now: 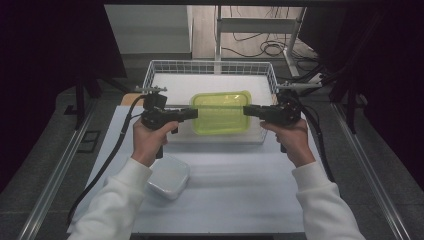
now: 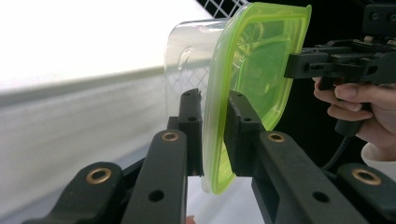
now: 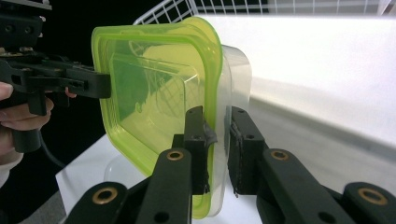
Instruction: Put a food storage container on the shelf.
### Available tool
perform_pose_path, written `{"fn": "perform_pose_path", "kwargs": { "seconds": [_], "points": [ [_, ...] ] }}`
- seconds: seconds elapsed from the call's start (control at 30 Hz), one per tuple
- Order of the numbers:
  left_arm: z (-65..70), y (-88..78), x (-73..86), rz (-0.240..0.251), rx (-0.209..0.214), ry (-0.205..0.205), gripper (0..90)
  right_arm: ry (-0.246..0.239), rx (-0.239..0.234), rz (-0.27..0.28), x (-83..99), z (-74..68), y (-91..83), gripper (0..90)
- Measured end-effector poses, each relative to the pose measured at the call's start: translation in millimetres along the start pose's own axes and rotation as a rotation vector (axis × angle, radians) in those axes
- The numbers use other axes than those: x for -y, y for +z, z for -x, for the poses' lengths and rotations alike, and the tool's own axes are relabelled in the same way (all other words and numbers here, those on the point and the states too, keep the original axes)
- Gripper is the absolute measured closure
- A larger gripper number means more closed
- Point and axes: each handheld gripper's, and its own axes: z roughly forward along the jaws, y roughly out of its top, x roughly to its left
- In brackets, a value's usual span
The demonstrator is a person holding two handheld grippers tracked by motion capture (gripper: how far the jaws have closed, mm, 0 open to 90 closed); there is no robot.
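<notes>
- Gripping opposite edges, the left gripper (image 1: 192, 114) and right gripper (image 1: 247, 110) clamp the clear plastic container with a lime-green lid (image 1: 220, 113).
- It hangs above the white wire basket (image 1: 160, 66), lid upward.

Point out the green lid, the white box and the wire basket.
green lid (image 1: 220, 114), high view, centre of its top.
white box (image 1: 170, 176), high view, middle of its top.
wire basket (image 1: 210, 65), high view, far rim.
</notes>
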Motion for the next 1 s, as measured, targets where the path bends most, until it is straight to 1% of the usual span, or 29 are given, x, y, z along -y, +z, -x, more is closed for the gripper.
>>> {"fn": "perform_pose_path", "kwargs": {
  "seconds": [0.07,0.2,0.27,0.47,0.53,0.6,0.83,0.9,1.0],
  "points": [
    [-2.7,0.3,-9.9,-0.002,0.003,0.003,78.2,0.004,-0.005,0.006,-8.1,2.9,1.6,78.5],
    [-10.1,2.4,-27.7,-0.007,-0.001,-0.001,78.1,0.025,-0.007,0.013,-23.2,9.3,7.6,78.5],
    [-13.7,3.4,-35.8,-0.008,0.005,-0.008,78.2,0.029,-0.005,0.018,-30.6,12.2,10.3,78.6],
    [-25.3,6.2,-56.9,-0.018,0.01,-0.017,78.1,0.049,-0.009,0.017,-50.2,20.5,18.5,78.6],
    [-29.6,7.1,-60.9,-0.023,0.016,-0.024,78.1,0.06,-0.012,0.013,-54.5,23.3,22.0,78.6],
    [-32.9,7.4,-63.6,-0.029,0.015,-0.023,78.2,0.066,-0.014,0.01,-57.3,25.1,24.9,78.6],
    [-37.8,7.2,-66.9,-0.037,0.009,-0.027,78.3,0.083,-0.017,0.003,-60.2,26.8,30.6,78.6],
    [-41.5,9.5,-67.7,-0.043,0.01,-0.039,78.4,0.088,-0.015,-0.002,-60.4,28.3,33.2,78.5],
    [-49.7,15.4,-69.4,-0.057,0.01,-0.068,78.4,0.116,-0.006,-0.016,-60.7,33.5,39.5,78.5]
  ]
}}
